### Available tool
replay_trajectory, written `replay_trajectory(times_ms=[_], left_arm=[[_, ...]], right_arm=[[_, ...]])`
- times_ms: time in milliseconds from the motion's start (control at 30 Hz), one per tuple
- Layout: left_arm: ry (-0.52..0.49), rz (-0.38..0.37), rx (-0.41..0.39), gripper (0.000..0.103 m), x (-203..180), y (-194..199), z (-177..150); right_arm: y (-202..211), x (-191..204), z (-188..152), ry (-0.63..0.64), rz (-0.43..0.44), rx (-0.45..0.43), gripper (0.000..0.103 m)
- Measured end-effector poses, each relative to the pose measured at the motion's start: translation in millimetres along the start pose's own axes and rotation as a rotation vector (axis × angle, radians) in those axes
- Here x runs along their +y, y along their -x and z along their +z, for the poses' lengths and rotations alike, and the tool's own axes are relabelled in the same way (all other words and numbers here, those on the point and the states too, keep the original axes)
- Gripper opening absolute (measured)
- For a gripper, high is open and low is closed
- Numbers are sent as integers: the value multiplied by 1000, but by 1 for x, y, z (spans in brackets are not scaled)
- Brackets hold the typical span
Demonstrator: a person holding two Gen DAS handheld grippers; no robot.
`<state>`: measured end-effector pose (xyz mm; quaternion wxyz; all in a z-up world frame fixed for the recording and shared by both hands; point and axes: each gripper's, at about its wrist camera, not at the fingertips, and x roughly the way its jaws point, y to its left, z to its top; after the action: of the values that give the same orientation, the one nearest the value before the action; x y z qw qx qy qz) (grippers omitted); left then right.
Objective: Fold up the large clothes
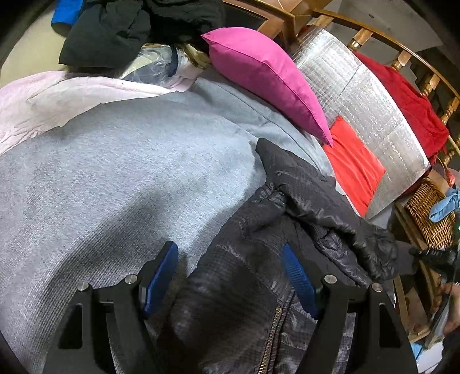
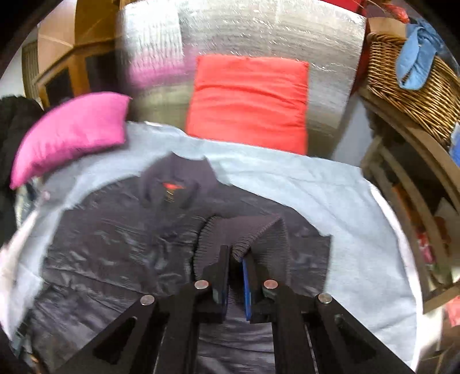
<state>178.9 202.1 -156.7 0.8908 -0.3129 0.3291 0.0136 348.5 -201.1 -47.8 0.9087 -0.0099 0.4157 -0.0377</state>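
Observation:
A dark quilted jacket (image 1: 230,316) lies spread on a grey blanket (image 1: 115,172); its zipper runs down near the bottom of the left wrist view. My left gripper (image 1: 230,276) hangs open over the jacket's edge, with a fold of the fabric beneath and between its blue pads (image 1: 161,276), which do not press on it. In the right wrist view the jacket (image 2: 115,244) lies flat, its collar (image 2: 175,187) bearing a red label at the far end. My right gripper (image 2: 237,256) is shut on the sleeve's ribbed cuff (image 2: 244,233), lifted over the jacket's body.
A pink pillow (image 1: 258,74), a red cushion (image 1: 353,169) and a silver foil mat (image 1: 373,115) stand along the far side against a wooden rail (image 1: 373,31). A wicker basket (image 2: 417,92) sits on a shelf at the right. Dark clothes (image 1: 129,26) are piled far left.

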Motion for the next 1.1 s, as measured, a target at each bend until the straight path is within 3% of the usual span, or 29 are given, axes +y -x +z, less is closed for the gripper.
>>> replay_trajectory(times_ms=[367,433,467,500,533,567,700,867,967,1100], left_arm=[[-8,0,4,76,-1,-1,0],[-9,2,6,76,-2,-2,0],[-10,1,6,76,-3,-2,0],[-9,0,6,76,-3,-3,0],[-8,0,6,76,-3,-3,0],[-8,0,6,76,-3,-3,0],[-9,-5,6,76,-3,-2,0],[-7,-7,6,76,-2,-2,0],[-8,-7,6,76,-2,-2,0],[-8,-6,6,76,-3,-2,0]], right_arm=[[-54,-38,-45,-97,-8,88,13],[-59,-45,-51,-130,1,121,23],[-60,-46,-51,-140,7,131,33],[-61,-49,-54,-154,22,146,55],[-60,-53,-56,-176,42,164,69],[-59,-54,-57,-190,55,164,76],[-51,-63,-57,-273,137,183,76],[-62,-59,-63,-297,172,231,74],[-63,-51,-62,-239,126,254,27],[-31,-43,-44,-177,137,191,20]])
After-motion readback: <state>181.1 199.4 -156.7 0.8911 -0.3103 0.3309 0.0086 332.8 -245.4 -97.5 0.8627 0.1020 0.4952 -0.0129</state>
